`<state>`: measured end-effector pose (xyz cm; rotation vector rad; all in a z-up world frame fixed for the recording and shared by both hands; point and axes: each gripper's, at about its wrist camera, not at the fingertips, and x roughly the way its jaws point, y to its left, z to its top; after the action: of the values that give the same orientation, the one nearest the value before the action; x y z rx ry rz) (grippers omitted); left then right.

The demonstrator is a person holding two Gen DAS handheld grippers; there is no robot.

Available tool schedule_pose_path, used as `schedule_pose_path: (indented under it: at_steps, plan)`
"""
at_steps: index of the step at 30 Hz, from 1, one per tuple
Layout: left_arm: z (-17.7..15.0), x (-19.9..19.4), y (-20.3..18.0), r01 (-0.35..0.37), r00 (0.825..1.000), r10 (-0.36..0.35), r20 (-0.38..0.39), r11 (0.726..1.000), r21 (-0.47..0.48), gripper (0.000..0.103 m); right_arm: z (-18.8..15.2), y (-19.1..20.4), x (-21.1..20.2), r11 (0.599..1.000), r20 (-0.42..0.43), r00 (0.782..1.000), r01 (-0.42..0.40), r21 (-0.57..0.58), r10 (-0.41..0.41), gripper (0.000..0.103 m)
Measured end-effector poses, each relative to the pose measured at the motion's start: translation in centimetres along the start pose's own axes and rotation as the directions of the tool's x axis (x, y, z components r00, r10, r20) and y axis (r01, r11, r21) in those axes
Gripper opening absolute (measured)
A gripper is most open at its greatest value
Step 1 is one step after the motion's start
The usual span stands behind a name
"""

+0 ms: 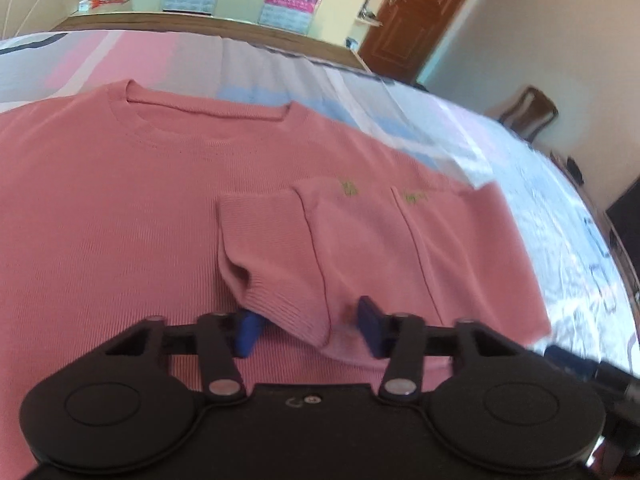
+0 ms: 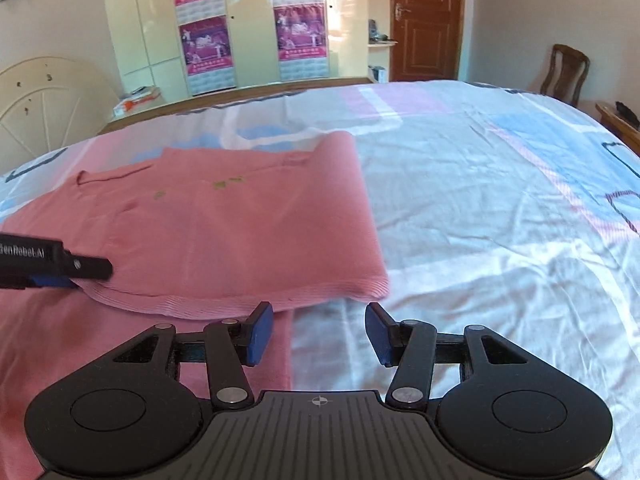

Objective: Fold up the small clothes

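a patterned bedsheet (image 2: 480,208) fills the middle of the right wrist view. the pink sweater (image 1: 120,208) lies flat on it, spreading over the left and centre of the left wrist view, its right side already folded inward and a ribbed sleeve cuff (image 1: 260,240) lying on top near the lower centre.

the left gripper (image 1: 308,326) has its blue pads on either side of the folded hem, but blur hides whether they actually pinch it. if they only graze the knit, the layer would likely slide out when lifted and the fold would spring apart.

the right gripper (image 2: 318,330) stands open and empty at the bottom of its view, just short of the folded corner. closing there would probably catch the sheet, dragging it and skewing the sweater.
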<state>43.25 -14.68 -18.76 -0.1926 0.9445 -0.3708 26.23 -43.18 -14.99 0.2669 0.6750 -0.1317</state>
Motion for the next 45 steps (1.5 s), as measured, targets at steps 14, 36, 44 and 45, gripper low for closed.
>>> schedule_pose_path:
  at_steps: [14,36,44,45]
  plan:
    - [8.0,-8.5,0.7,0.090,0.953,-0.073,0.294,0.995,-0.045,0.007,1.4,2.2,3.8,1.000,0.000,1.000,0.012,0.014,-0.012,0.072]
    - [0.9,-7.4,11.4,-0.299,0.925,0.344,0.164,0.921,-0.249,0.068,2.0,0.8,2.3,0.997,0.008,1.000,-0.023,0.074,0.023,0.018]
    - [3.0,-7.6,7.7,-0.239,0.936,0.262,0.237,0.963,-0.122,0.072,5.8,1.3,3.7,1.000,0.066,0.998,-0.021,0.008,0.020,0.035]
    - [3.1,-6.9,7.2,-0.224,0.942,0.243,0.231,0.969,-0.106,0.072,6.5,1.6,4.4,1.000,0.068,0.997,-0.021,-0.005,0.021,0.035]
